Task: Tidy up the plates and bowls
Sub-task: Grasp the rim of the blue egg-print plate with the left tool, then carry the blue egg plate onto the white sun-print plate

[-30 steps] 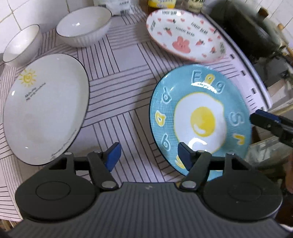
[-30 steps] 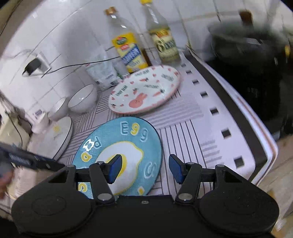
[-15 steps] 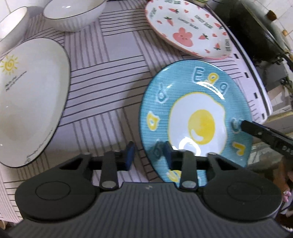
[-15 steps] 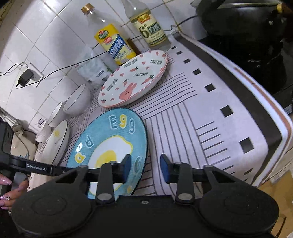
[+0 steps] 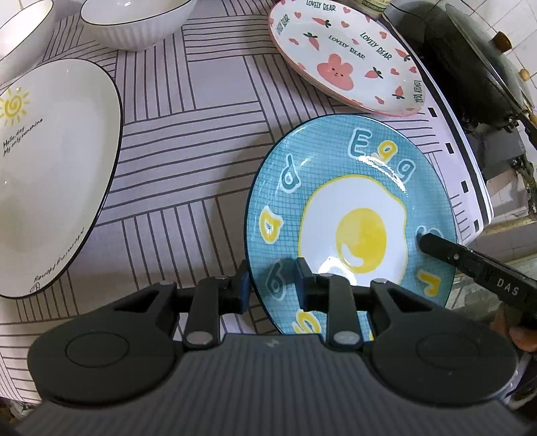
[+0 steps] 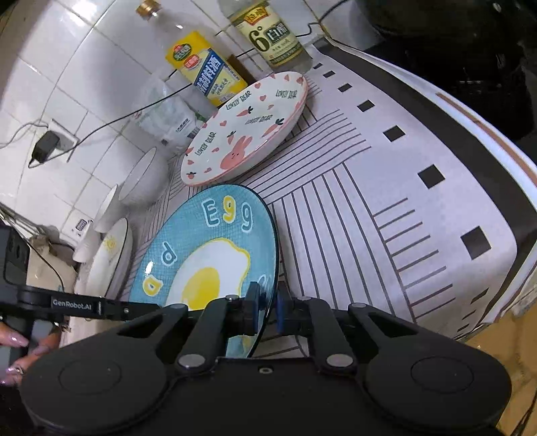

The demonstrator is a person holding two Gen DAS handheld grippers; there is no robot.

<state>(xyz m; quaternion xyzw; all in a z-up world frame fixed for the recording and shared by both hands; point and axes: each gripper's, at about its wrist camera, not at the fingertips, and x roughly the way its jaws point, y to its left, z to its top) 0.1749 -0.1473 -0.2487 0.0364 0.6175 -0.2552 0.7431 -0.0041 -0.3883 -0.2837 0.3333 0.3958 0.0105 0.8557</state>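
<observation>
The left gripper (image 5: 270, 288) has its two fingers closed down on the near rim of the blue egg plate (image 5: 352, 214), one pad under the edge and one on the face. The right gripper (image 6: 266, 310) pinches the same plate's opposite rim, its pads drawn nearly together around the thin edge. Ahead of both tools on the striped cloth (image 5: 201, 141) lie the pink bear plate (image 5: 345, 57), and off to the left gripper's left, the white sun plate (image 5: 50, 174) and a white bowl (image 5: 134, 23).

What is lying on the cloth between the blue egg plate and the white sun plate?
Nothing: in the left wrist view, only bare striped tablecloth separates the blue egg plate from the white sun plate.
</observation>
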